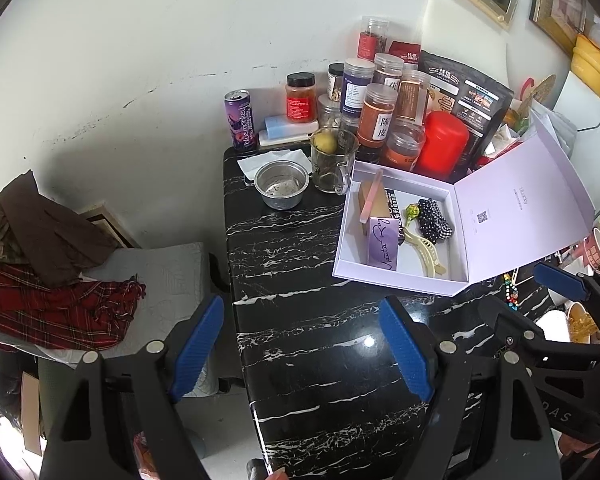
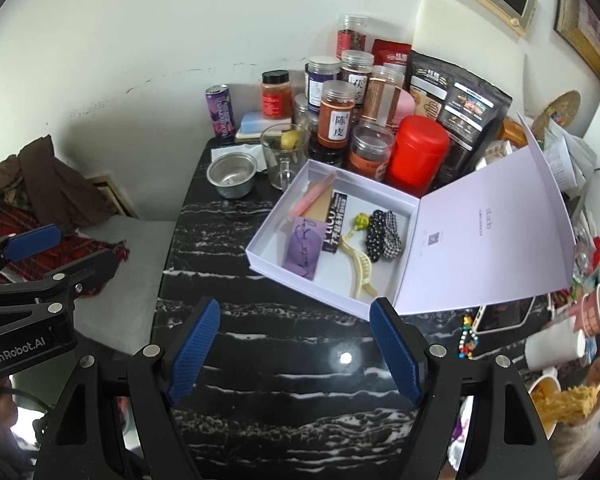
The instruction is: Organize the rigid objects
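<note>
On the black marble-patterned tabletop (image 2: 260, 360), toward two o'clock in the right wrist view, sits an open shallow lilac cardboard box (image 2: 260, 254) with its hinged lid (image 2: 488, 240) tilted up at the three o'clock side. Inside it lie a purple card with handwriting (image 2: 306, 248), a tan cardboard packet (image 2: 320, 204) with a pink strip (image 2: 312, 198) across it, a black printed label (image 2: 334, 226), a cream plastic hair claw (image 2: 360, 270), a small yellow-green flower ornament (image 2: 360, 222) and a black-and-white dotted fabric scrunchie (image 2: 384, 234).

The right gripper (image 2: 296, 354) hovers above bare tabletop at six o'clock of the box, its blue-padded jaws spread wide with nothing between them. The left gripper (image 1: 302, 352) stands likewise agape and empty over the table's edge; in the right wrist view it shows at nine o'clock.

Beyond the box, at twelve o'clock, crowd clear plastic spice jars (image 2: 338, 118), a red cylindrical canister (image 2: 418, 154), a black printed pouch (image 2: 466, 120), a glass mug holding a lemon (image 2: 284, 150), a small steel bowl (image 2: 232, 174) and a purple drink can (image 2: 220, 112).
</note>
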The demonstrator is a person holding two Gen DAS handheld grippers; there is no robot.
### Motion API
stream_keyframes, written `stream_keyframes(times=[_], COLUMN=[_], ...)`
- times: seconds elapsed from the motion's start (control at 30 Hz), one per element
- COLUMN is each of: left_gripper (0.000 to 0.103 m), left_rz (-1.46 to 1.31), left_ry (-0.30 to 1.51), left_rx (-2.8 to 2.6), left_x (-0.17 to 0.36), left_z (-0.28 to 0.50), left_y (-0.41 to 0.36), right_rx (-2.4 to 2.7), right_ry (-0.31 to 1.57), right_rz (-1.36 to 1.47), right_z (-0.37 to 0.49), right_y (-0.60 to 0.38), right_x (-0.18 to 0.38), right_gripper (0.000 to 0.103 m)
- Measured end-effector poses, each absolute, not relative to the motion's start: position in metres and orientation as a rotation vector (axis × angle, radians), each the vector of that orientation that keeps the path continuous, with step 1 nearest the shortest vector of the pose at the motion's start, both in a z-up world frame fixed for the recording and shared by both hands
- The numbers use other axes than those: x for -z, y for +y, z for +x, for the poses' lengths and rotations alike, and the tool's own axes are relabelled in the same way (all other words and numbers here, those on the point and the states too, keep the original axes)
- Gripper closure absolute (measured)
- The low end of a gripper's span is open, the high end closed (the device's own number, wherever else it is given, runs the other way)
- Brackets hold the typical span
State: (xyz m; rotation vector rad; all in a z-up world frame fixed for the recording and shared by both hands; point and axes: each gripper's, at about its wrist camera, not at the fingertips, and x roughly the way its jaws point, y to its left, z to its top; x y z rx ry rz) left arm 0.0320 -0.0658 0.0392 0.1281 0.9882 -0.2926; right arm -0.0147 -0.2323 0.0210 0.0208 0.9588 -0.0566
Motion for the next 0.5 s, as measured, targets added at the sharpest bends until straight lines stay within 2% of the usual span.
stream_keyframes(times=[0.5], left_gripper=[0.023], left_rz=[0.124], left_ry=[1.003], left_rx=[0.293], left_x=[-0.0382], left_z=[0.0341], left_y=[-0.0649], right_rx=[0.054], right_ry=[0.965], right_rz=[0.016], right_z=[-0.0137], right_y=[-0.2333], right_x=[-0.0190], right_gripper=[0.025])
